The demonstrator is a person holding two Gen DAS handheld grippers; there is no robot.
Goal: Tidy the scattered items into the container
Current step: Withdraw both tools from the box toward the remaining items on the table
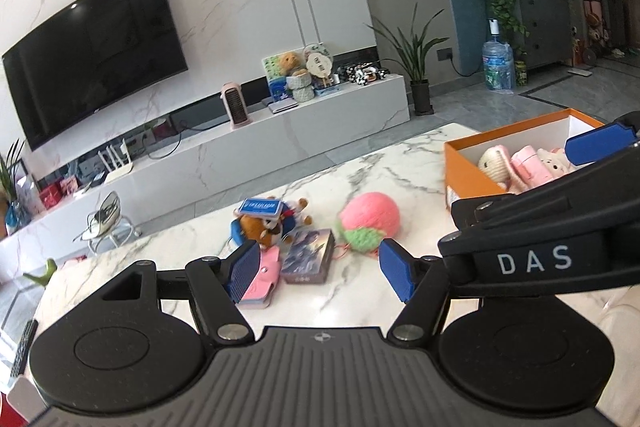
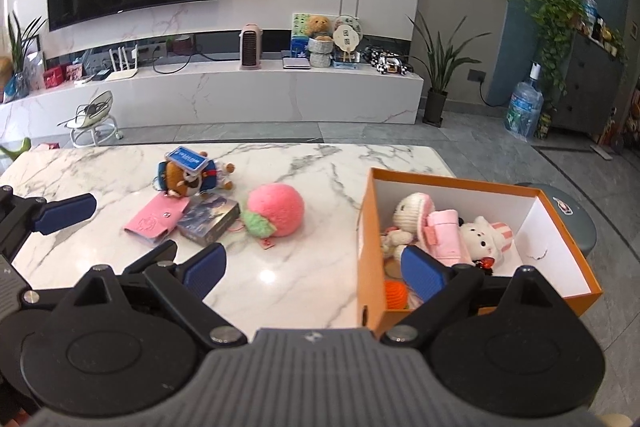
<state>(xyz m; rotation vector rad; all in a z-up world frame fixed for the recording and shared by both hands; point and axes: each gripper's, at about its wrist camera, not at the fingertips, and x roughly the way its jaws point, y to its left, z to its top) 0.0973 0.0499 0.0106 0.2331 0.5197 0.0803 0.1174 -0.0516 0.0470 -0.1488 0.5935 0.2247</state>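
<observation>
An orange box (image 2: 370, 267) stands on the right of the marble table (image 2: 300, 279), with several plush toys (image 2: 486, 237) inside; it also shows in the left wrist view (image 1: 466, 171). Left of it lie a pink plush peach (image 2: 276, 209) (image 1: 370, 213), a dark card box (image 2: 209, 217) (image 1: 308, 255), a pink card wallet (image 2: 156, 219) (image 1: 260, 281) and a bear plush (image 2: 188, 179) (image 1: 266, 227) with a blue card box (image 2: 187, 158) on it. My left gripper (image 1: 320, 273) is open and empty, above the wallet and card box. My right gripper (image 2: 314, 273) is open and empty, its right finger over the orange box.
The right gripper's arm (image 1: 540, 227) crosses the right side of the left wrist view; a left gripper finger (image 2: 64, 213) shows at the left of the right wrist view. Beyond the table are a TV console (image 2: 240, 95), plants and a water bottle (image 2: 524, 109).
</observation>
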